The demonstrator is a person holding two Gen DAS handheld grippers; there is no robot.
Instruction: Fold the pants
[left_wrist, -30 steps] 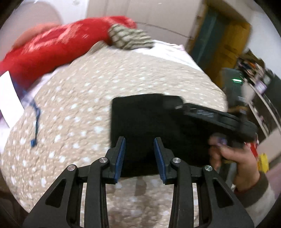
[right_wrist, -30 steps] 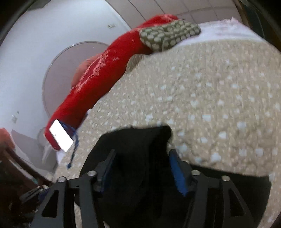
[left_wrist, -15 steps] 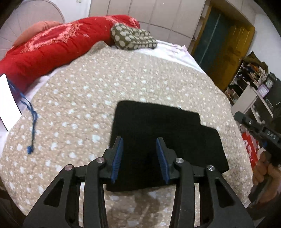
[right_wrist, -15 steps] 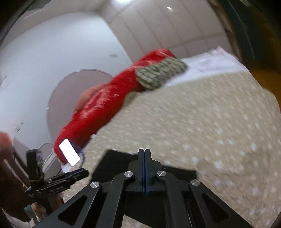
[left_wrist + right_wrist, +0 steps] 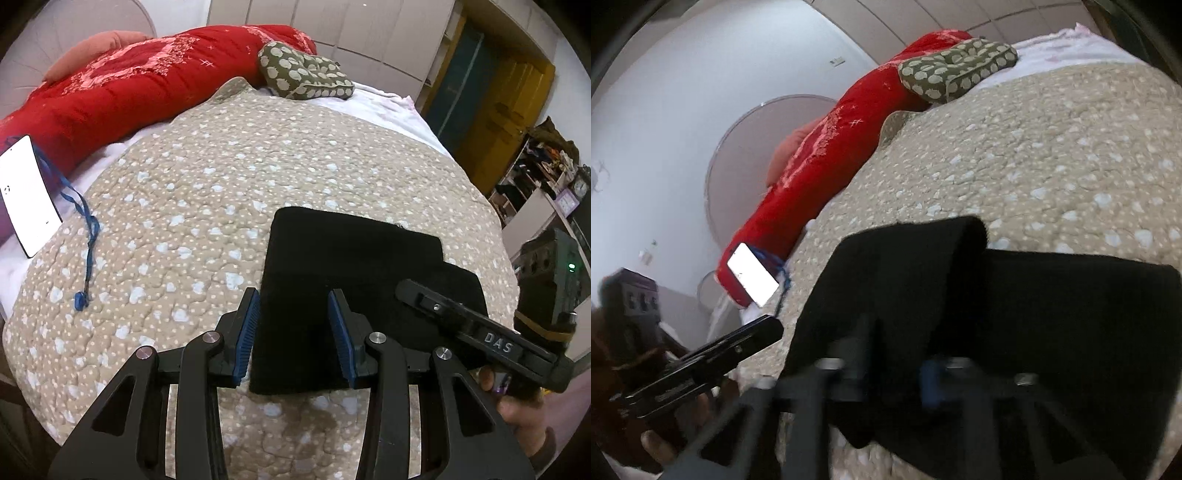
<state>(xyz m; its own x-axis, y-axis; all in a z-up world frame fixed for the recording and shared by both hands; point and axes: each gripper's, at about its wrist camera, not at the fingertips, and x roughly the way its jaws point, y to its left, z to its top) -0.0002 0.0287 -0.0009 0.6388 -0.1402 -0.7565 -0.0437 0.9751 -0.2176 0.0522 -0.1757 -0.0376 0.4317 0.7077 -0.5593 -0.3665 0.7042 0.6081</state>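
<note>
Broadly, a bed (image 5: 295, 155) under a beige spotted quilt fills both views, a red duvet (image 5: 122, 85) and a spotted pillow (image 5: 306, 74) along its upper edge and a lit phone (image 5: 26, 199) with a blue lanyard at the left edge of the left-wrist view. Black pants (image 5: 351, 266), already folded to a compact rectangle, lie on the quilt at lower centre of that view, their long axis running from the left of centre out toward the right edge. They sit directly ahead of the left gripper (image 5: 293, 328), whose jaws stand apart and empty, framing the near left end of the cloth without pressing on it. From the lower right the right gripper (image 5: 406, 290) reaches in over the pants' right end; in its own blurred view the right gripper (image 5: 894, 376) has black cloth lying between its opening jaws, a raised fold just ahead of it, though whether the pads pinch any cloth I cannot tell. By my reading the right hand (image 5: 517, 406) is the nearer for the next fold, carrying the right end leftward along that axis. No containers show.
</note>
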